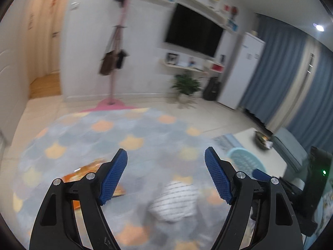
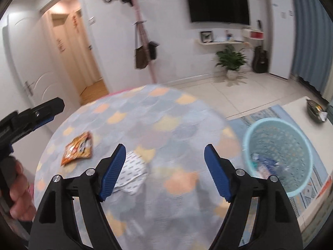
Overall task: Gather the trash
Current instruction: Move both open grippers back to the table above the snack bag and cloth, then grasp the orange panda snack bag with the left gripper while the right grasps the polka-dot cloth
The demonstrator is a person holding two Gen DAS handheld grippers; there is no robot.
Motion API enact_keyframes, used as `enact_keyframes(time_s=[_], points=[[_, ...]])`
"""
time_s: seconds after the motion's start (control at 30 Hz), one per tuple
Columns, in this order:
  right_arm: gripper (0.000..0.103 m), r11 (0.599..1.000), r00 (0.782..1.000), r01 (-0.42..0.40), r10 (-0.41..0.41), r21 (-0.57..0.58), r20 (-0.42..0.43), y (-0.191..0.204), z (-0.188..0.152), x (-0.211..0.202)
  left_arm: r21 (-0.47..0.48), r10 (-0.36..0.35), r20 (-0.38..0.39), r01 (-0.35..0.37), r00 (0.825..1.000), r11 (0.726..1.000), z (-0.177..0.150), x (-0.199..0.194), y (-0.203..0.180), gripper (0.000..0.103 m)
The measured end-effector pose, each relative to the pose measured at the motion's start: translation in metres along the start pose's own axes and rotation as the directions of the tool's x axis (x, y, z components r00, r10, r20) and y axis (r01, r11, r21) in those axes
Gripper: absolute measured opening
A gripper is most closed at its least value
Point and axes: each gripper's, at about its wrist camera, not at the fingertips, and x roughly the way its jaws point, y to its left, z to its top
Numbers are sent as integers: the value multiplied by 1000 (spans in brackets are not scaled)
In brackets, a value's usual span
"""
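Observation:
An orange snack wrapper (image 2: 77,148) lies on the round table with the cat-pattern cloth (image 2: 145,125); it also shows in the left wrist view (image 1: 87,171), just behind my left finger. A white striped crumpled wrapper (image 1: 177,201) lies on the cloth below my left gripper (image 1: 166,177), which is open and empty. In the right wrist view this white wrapper (image 2: 134,171) sits beside the left finger of my right gripper (image 2: 164,171), also open and empty. A light blue mesh bin (image 2: 278,156) stands on the floor to the right with trash inside.
A low white table (image 2: 301,112) with a dark bowl (image 2: 316,110) stands at the right. A pink coat stand (image 1: 116,62) rises behind the round table. My left gripper and hand (image 2: 20,141) show at the left edge of the right wrist view.

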Motion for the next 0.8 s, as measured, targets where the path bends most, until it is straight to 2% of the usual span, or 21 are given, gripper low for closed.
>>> enact_keyframes(time_s=[0.13,0.23,0.37,0.5,0.57,0.67,0.73,0.8], points=[[74,999,996,-44,43,-12,-79,26,-17,26,-62,70,-32,-72,997,996,-14,-1,49,75],[74,999,990,-53,52,3,-132,41,-27,45,-75,192,-52,-196,980,978,-27,9,79,75],[74,999,980,-44,48,28,-191,46,-37,70,-161,148,-101,-163,984,973,-37,19,111,75],[74,1000,980,-25,27,17,-199,48,-41,77,-108,158,-152,-176,976,979,-35,38,109,78],[74,1000,982,-29,30,9,-186,47,-41,75,-68,219,-187,-235,958,970,-36,51,103,80],[74,999,978,-39,43,23,-203,44,-42,78,-21,253,-221,-264,942,964,-41,64,103,80],[74,999,979,-41,44,23,-201,44,-40,79,27,306,-230,-309,924,951,-46,70,100,81],[74,999,978,-41,45,23,-202,46,-39,81,52,319,-227,-316,920,947,-48,72,100,82]])
